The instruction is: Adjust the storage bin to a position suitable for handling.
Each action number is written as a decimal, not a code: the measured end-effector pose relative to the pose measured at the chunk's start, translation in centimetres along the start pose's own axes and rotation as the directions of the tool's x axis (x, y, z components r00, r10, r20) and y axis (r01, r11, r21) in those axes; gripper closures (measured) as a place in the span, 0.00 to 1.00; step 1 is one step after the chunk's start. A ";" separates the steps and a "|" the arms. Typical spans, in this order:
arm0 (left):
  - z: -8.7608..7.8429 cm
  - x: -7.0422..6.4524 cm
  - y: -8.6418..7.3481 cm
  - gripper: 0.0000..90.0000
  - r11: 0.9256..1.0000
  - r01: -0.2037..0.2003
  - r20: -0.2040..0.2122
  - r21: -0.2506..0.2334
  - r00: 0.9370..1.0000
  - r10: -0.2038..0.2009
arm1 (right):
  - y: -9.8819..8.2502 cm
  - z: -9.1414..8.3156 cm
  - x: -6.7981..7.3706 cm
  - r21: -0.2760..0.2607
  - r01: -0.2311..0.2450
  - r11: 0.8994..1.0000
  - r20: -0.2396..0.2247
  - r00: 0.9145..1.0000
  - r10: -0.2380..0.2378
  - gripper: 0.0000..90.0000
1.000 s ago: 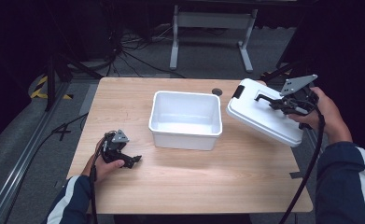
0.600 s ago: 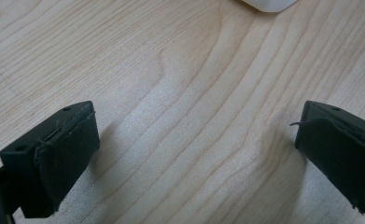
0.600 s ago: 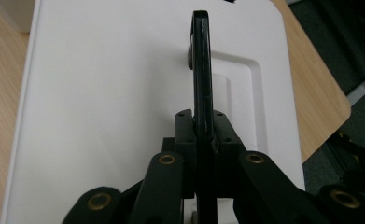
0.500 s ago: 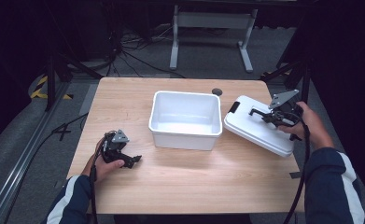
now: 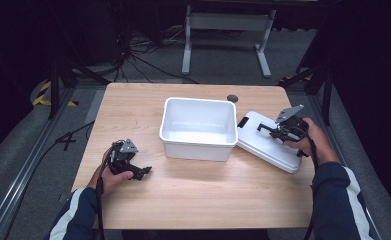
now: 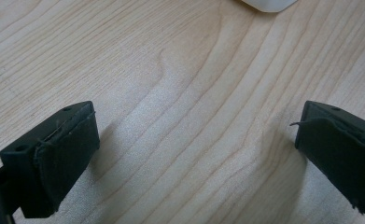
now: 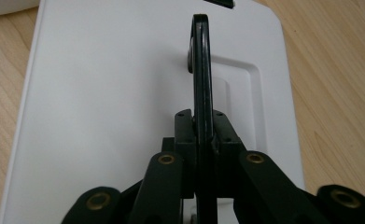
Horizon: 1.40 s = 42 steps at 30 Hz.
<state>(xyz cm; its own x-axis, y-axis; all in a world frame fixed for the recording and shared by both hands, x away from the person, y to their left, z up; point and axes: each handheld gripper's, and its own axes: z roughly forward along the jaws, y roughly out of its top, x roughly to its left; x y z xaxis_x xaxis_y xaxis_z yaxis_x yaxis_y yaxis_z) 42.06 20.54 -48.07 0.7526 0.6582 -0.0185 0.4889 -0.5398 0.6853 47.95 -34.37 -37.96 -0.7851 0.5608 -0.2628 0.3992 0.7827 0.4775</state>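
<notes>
Beside the white tub [image 5: 198, 127], right gripper [image 5: 278, 131] fingers clench the lid's [image 5: 268, 147] black handle [image 7: 202, 74], seen edge-on from the right gripper view; left gripper [image 5: 128, 162] fingers spread over bare counter [image 6: 180, 93].

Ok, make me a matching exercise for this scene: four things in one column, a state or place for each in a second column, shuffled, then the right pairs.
Column one:
1. white tub
2. white lid
3. left tool
4. right tool

Column two:
A. jaws spread wide over bare wood
B. shut on a black handle
C. stands open in the middle of the table
D. lies just right of the tub, one edge by its wall

Pairs: 1-C, 2-D, 3-A, 4-B. The black handle belongs to the lid.
</notes>
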 end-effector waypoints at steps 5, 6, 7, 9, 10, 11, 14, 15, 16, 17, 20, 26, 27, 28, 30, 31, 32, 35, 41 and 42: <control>0.0 0.0 0.0 0.00 1.000 -0.001 0.002 0.001 1.000 0.001 | -0.1 0.6 0.0 -0.005 -0.007 1.000 -0.010 1.000 0.007 0.93; 0.0 0.0 0.0 0.00 1.000 -0.001 0.001 0.001 1.000 0.001 | -0.2 0.7 0.0 -0.002 -0.013 1.000 -0.011 1.000 0.013 0.93; 0.0 0.0 0.0 0.00 1.000 -0.002 0.002 0.000 1.000 0.002 | -0.3 0.9 0.0 0.002 -0.019 1.000 -0.009 1.000 0.019 0.92; 0.0 0.0 0.0 0.00 1.000 -0.002 0.002 0.000 1.000 0.002 | -0.4 1.2 0.1 0.013 -0.031 0.999 -0.010 0.999 0.031 0.91; 0.0 0.0 0.0 0.00 1.000 -0.001 0.001 0.001 1.000 0.001 | -0.6 1.5 0.3 0.020 -0.024 1.000 -0.016 1.000 0.024 0.90; 0.0 0.0 0.0 0.00 1.000 -0.002 0.002 0.000 1.000 0.002 | -0.7 1.4 0.3 0.009 -0.032 0.999 -0.015 0.999 0.032 0.90; 0.0 0.0 0.0 0.00 1.000 -0.002 0.003 0.001 1.000 0.002 | -0.8 1.0 0.2 -0.047 -0.048 0.998 -0.017 0.999 0.047 0.90; 0.0 0.0 0.0 0.00 1.000 -0.002 0.003 0.001 1.000 0.002 | -0.8 1.0 0.2 -0.047 -0.048 0.998 -0.017 0.999 0.047 0.90; 0.0 0.0 0.0 0.00 1.000 -0.003 0.003 0.001 1.000 0.003 | -0.8 0.9 0.2 -0.043 -0.048 0.998 -0.015 0.999 0.048 0.90; 0.0 0.0 0.0 0.00 1.000 -0.002 0.003 0.001 1.000 0.002 | -0.8 0.9 0.2 -0.038 -0.046 0.998 -0.015 0.999 0.046 0.89; 0.0 0.0 0.0 0.00 1.000 -0.002 0.003 0.001 1.000 0.002 | -0.7 0.5 0.2 -0.038 -0.048 0.998 -0.014 0.999 0.048 0.89; 0.0 0.0 0.0 0.00 1.000 -0.002 0.003 0.001 1.000 0.002 | -0.6 0.3 0.3 -0.041 -0.052 0.998 -0.002 0.999 0.052 0.85; 0.0 0.0 0.0 0.00 1.000 -0.002 0.003 0.001 1.000 0.002 | -0.6 0.4 0.3 -0.042 -0.052 0.998 0.000 0.999 0.052 0.83; 0.0 0.0 0.0 0.00 1.000 -0.002 0.003 0.001 1.000 0.002 | -0.6 0.4 0.3 -0.046 -0.054 0.997 0.001 0.999 0.054 0.83; 0.0 0.0 0.0 0.00 1.000 -0.004 0.004 0.000 1.000 0.004 | -0.6 0.3 0.4 -0.049 -0.060 0.997 0.008 0.998 0.060 0.80; 0.0 0.0 0.0 0.00 1.000 -0.005 0.005 0.000 1.000 0.005 | -0.5 0.2 0.4 -0.056 -0.061 0.997 0.007 0.998 0.061 0.78; 0.0 0.1 0.0 0.00 1.000 -0.006 0.005 0.000 1.000 0.006 | -0.5 0.1 0.4 -0.061 -0.070 0.996 0.009 0.997 0.071 0.77; 0.0 0.1 0.0 0.00 1.000 -0.006 0.007 0.001 1.000 0.006 | -0.5 -0.1 0.7 -0.077 -0.082 0.994 0.007 0.997 0.083 0.73; 0.0 0.1 0.0 0.00 1.000 -0.006 0.005 0.001 1.000 0.006 | -0.3 -1.1 1.2 -0.098 -0.102 0.990 0.013 0.995 0.104 0.63; 0.0 0.1 0.0 0.00 1.000 -0.006 0.005 0.001 1.000 0.006 | -0.3 -1.3 1.3 -0.105 -0.105 0.989 0.006 0.994 0.106 0.62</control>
<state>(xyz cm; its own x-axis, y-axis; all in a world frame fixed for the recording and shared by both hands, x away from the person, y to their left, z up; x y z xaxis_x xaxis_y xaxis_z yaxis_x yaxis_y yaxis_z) 42.10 20.57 -48.06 0.7580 0.6520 -0.0181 0.4845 -0.5443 0.6848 46.20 -34.22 -37.37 -0.7355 0.6422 -0.2158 0.4272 0.6868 0.5880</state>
